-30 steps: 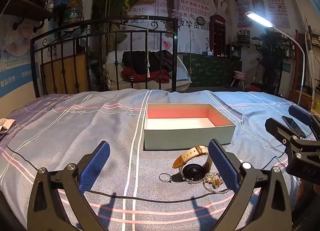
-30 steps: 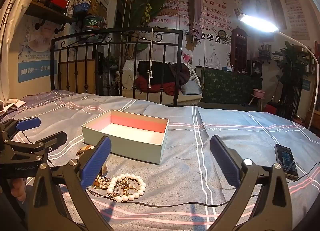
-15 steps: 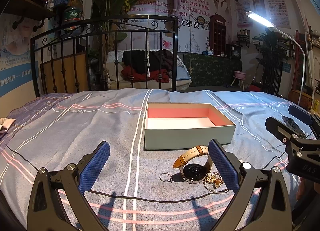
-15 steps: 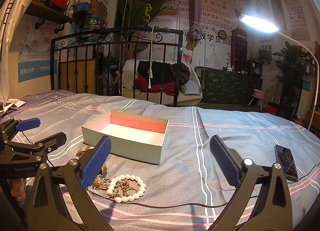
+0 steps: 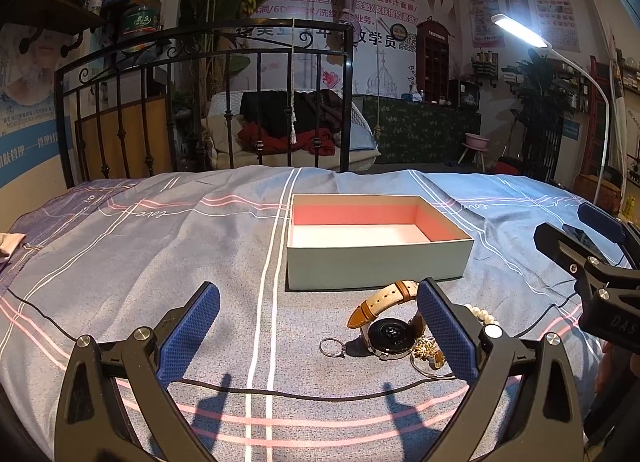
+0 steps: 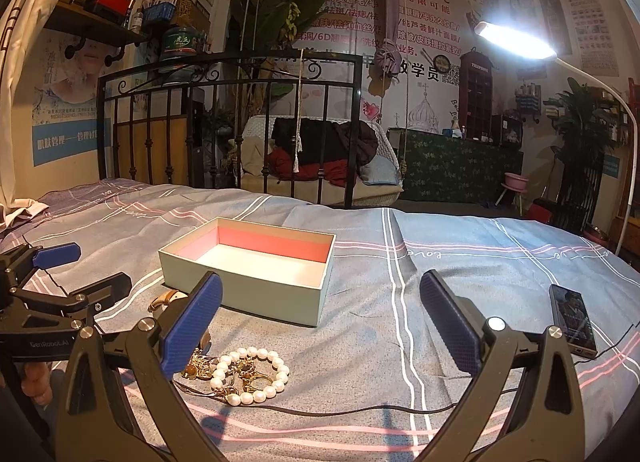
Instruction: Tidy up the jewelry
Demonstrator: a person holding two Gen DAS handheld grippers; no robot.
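Note:
An open pale-green box (image 5: 376, 262) with a pink and white inside sits on the bed; it also shows in the right wrist view (image 6: 256, 290). In front of it lie a watch (image 5: 390, 336) with a tan strap, a small ring (image 5: 332, 347), gold jewelry (image 5: 428, 354) and a pearl bracelet (image 6: 250, 376). My left gripper (image 5: 318, 334) is open and empty, its right finger beside the watch. My right gripper (image 6: 320, 326) is open and empty, its left finger just above the jewelry pile.
The striped blue bedsheet (image 5: 160, 262) covers the bed. A black cable (image 6: 360, 410) runs across the sheet in front. A phone (image 6: 572, 320) lies at the right. A black iron bed rail (image 5: 200, 101) stands behind.

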